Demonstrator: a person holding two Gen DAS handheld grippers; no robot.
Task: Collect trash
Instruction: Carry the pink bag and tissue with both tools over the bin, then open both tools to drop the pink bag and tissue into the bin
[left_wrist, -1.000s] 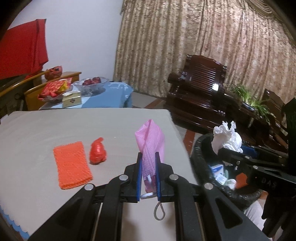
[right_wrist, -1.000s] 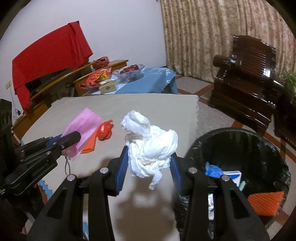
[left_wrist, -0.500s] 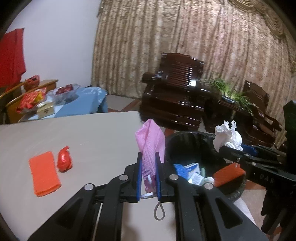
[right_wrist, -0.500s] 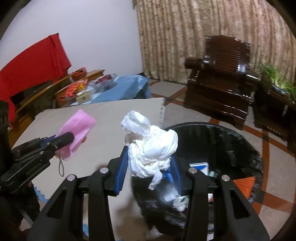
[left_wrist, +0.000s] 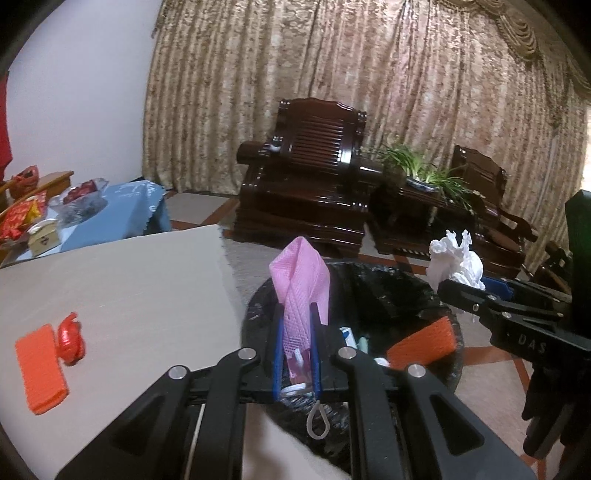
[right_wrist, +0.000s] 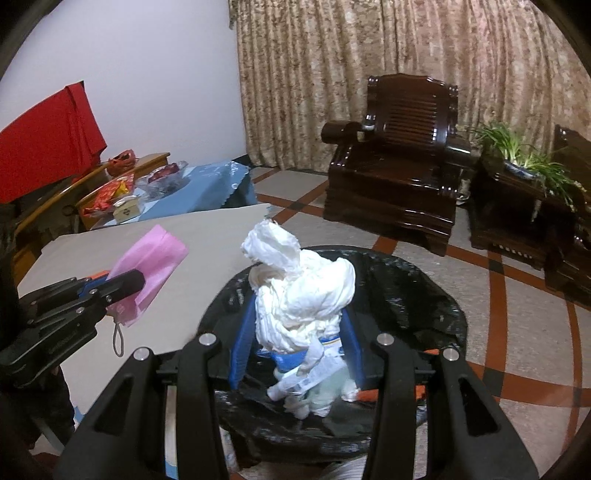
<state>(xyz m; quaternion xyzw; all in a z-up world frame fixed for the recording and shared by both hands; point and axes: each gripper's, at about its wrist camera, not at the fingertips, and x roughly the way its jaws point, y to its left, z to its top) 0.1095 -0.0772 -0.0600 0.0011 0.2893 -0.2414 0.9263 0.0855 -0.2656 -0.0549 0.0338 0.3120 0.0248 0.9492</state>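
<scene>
On my left gripper the blue-padded jaws are clenched on a pink mesh pouch, which stands up between them with a small loop of cord dangling below; from the left wrist view it sits over the near rim of the black-lined trash bin, just past the edge of the grey table. My right gripper is clamped on a crumpled white tissue wad, held directly above the bin's mouth; the left camera shows the same wad at the tip of that gripper on the far side of the bin.

Inside the bin I can see an orange mesh piece leaning against the liner, and some white and blue packaging lower down, though I can't make out quite what those scraps are through the wad.

On the table there lie an orange mesh sleeve and a small red crumpled wrapper touching its upper corner, both well apart from the bin.

Beyond stand a dark wooden armchair, a potted plant and patterned curtains.
</scene>
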